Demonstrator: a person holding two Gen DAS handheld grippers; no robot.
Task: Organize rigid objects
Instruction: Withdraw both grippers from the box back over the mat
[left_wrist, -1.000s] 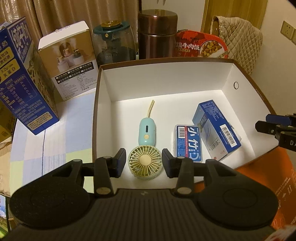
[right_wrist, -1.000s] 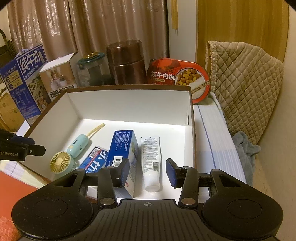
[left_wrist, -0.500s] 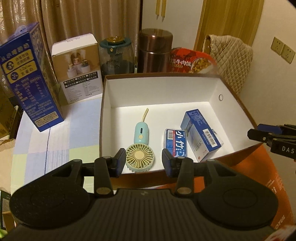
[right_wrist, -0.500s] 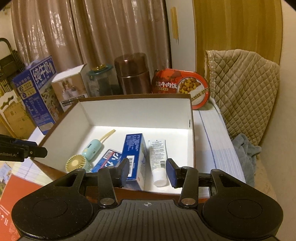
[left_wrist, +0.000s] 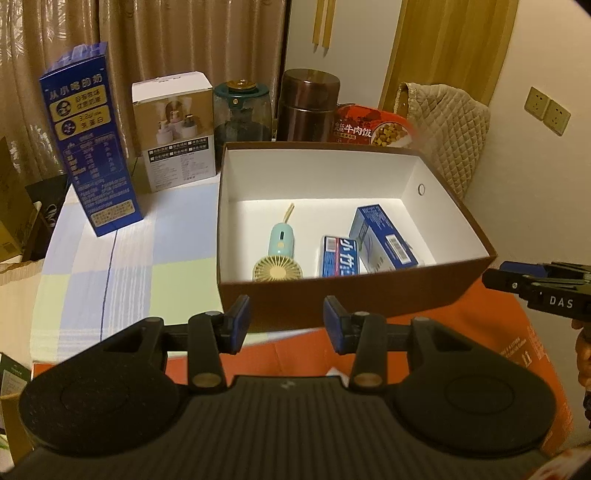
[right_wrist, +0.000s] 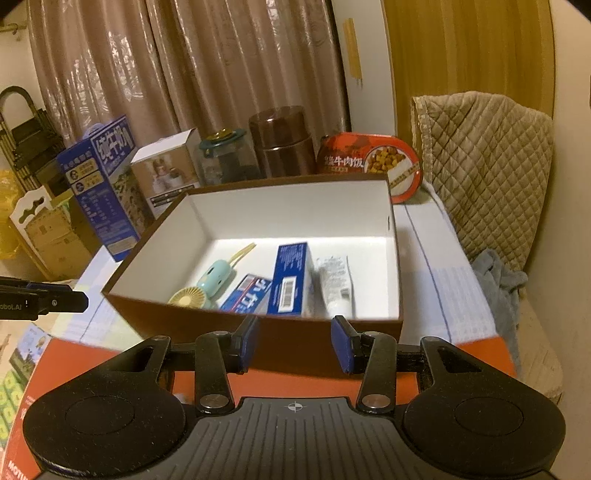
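Hovering near brown box (left_wrist: 343, 295) | left gripper (left_wrist: 286, 319) released, empty | right gripper (right_wrist: 293, 339) released, empty | fan (left_wrist: 277, 272), toothpaste tube (right_wrist: 334, 286) inside

Left hand-held gripper (left_wrist: 286, 320) empty, jaws apart, before brown box (left_wrist: 354, 291) holding fan (left_wrist: 277, 271).

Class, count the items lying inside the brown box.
4: fan at the left, toothpaste box beside it, blue carton next, white tube at the right. Smaller things could hide behind the near wall.
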